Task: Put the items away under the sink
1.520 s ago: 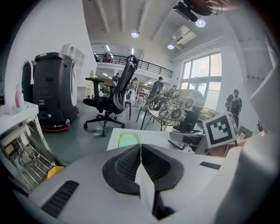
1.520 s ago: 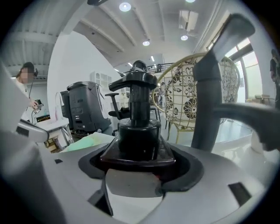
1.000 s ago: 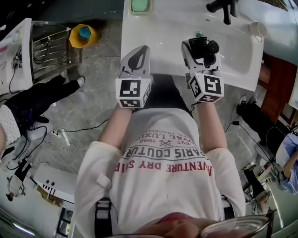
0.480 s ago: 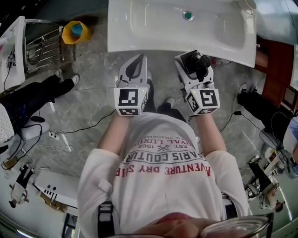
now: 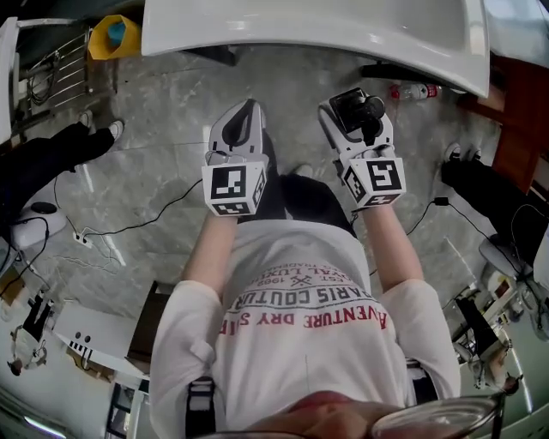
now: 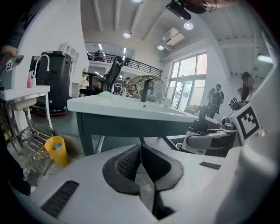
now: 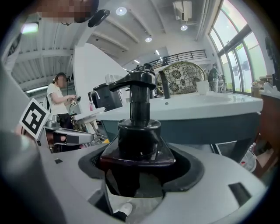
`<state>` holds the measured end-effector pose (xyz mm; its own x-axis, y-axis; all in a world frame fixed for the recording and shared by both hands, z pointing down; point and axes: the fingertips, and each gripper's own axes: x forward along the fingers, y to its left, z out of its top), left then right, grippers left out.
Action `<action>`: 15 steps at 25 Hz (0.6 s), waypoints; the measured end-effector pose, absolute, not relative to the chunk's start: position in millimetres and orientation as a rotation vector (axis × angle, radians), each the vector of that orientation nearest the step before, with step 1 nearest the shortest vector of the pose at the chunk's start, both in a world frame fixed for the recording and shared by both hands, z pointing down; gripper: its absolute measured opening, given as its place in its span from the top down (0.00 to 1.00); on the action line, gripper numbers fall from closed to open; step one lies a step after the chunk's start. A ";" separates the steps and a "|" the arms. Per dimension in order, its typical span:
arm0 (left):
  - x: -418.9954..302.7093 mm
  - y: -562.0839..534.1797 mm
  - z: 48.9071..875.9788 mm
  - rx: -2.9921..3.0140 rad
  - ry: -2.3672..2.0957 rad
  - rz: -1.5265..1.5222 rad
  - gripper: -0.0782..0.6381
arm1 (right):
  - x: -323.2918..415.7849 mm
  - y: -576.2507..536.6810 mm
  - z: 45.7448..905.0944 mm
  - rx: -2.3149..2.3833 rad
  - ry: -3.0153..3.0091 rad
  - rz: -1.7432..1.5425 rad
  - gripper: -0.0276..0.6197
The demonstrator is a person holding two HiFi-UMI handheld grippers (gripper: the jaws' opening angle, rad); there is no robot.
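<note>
Pump bottle (image 7: 139,131): dark, upright, was clamped in right tool (image 7: 140,175), on the near side of sink (image 5: 300,34), above floor (image 5: 163,180). Left tool (image 6: 141,166) was closed, empty. Best lowered level under sink, grip firm, pump clear.

The hall was bright and evenly lit. Round ceiling lamps (image 7: 121,10) glared overhead, and the tall windows (image 6: 188,87) washed out white in my left gripper view. My head view bent hard at its edges, bowing the sink (image 5: 300,26). Both gripper views faded into black rounded corners. Up close, the dark bottle (image 7: 138,131) looked soft, with only a dull sheen. Shadows on the floor (image 5: 171,163) were pale and blurred.
</note>
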<state>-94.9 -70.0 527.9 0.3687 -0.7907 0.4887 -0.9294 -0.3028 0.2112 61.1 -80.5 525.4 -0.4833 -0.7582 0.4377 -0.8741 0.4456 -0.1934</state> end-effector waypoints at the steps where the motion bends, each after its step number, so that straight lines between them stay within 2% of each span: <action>1: -94.6 -70.1 540.0 2.194 -1.495 0.413 0.85 | 63.0 -80.2 539.6 1.409 -2.411 0.572 0.38; 15: -107.6 -121.4 697.7 2.421 -1.650 0.339 0.85 | 56.7 -123.4 744.2 1.413 -2.501 0.352 0.38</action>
<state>-107.6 -121.4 697.7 0.3537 -0.8879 0.2940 -0.9320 -0.3613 0.0300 56.7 -123.4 744.2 -0.4997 -0.8014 0.3288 -0.8610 0.5011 -0.0871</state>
